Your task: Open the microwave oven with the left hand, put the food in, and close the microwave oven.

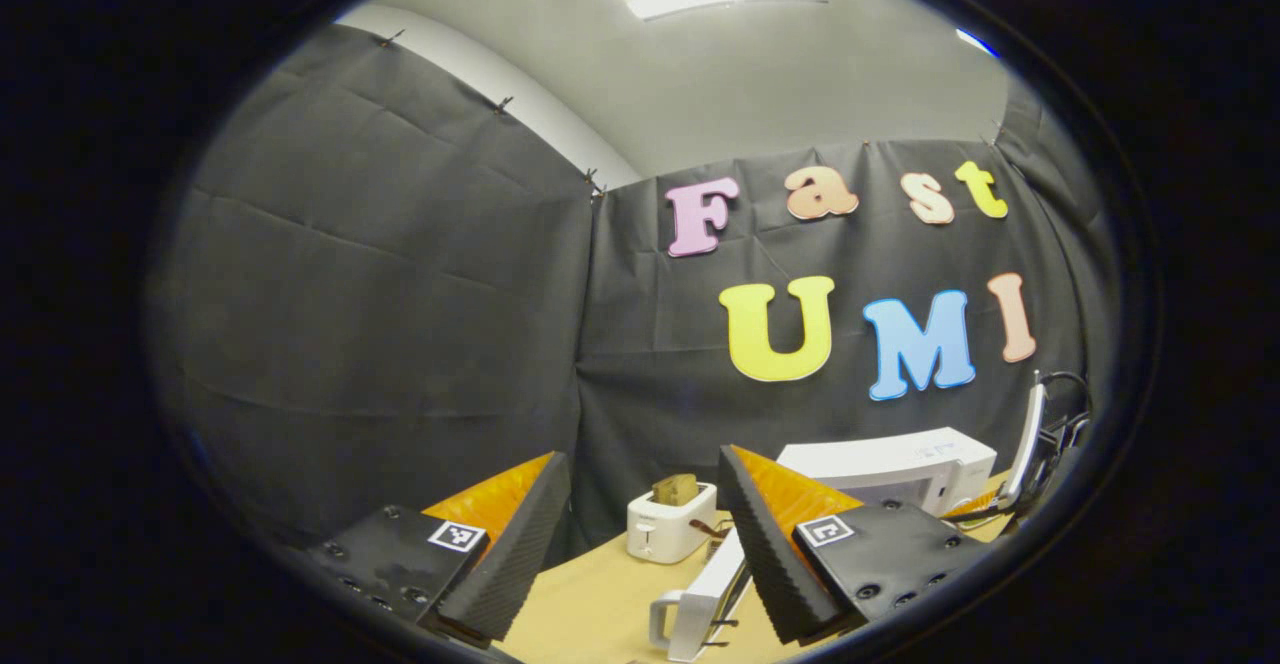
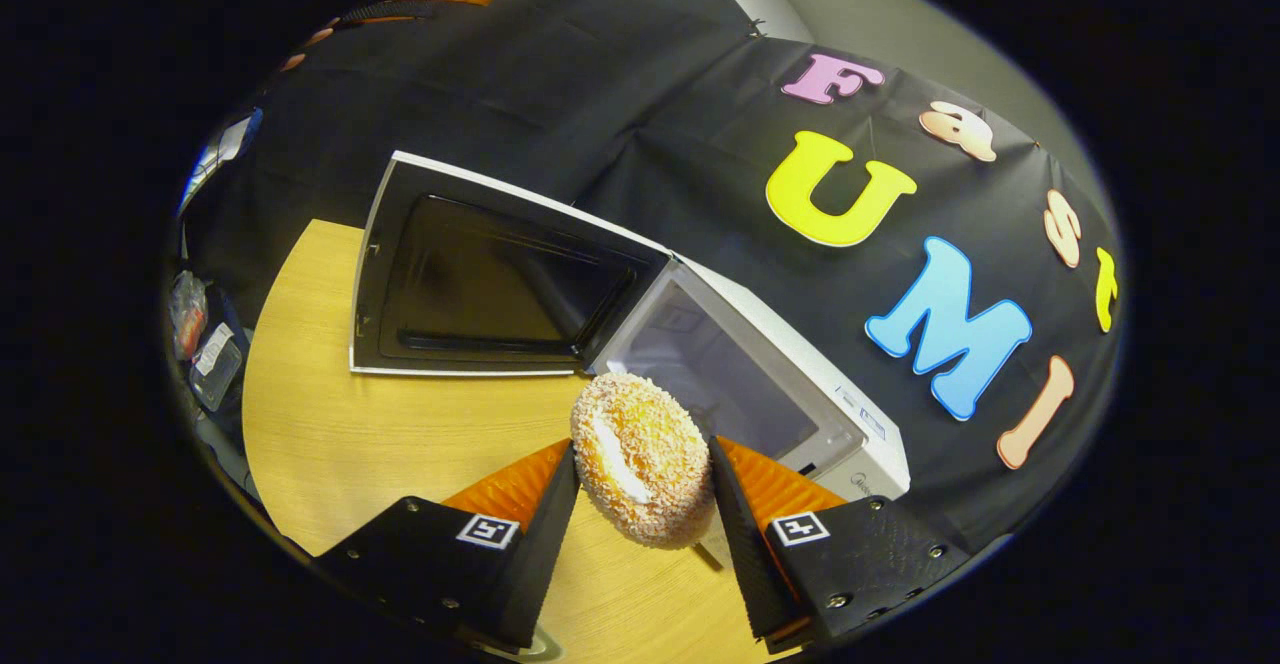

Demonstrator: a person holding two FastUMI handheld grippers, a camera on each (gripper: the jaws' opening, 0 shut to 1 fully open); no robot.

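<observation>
While left gripper [image 1: 640,544] jaws spread: right gripper [image 2: 640,504] tilted, pinching donut [image 2: 642,472] nr microwave [image 2: 760,374].

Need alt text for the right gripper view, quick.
The right gripper holds a crumb-coated doughnut between its fingers, just in front of the white microwave, whose door stands wide open over the wooden table.

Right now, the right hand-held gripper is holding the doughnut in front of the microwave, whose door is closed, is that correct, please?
Not quite: the door is open, swung wide to the side so the microwave cavity shows, as the right gripper view makes plain. The rest holds: the right hand-held gripper is shut on the doughnut in front of the microwave.
</observation>
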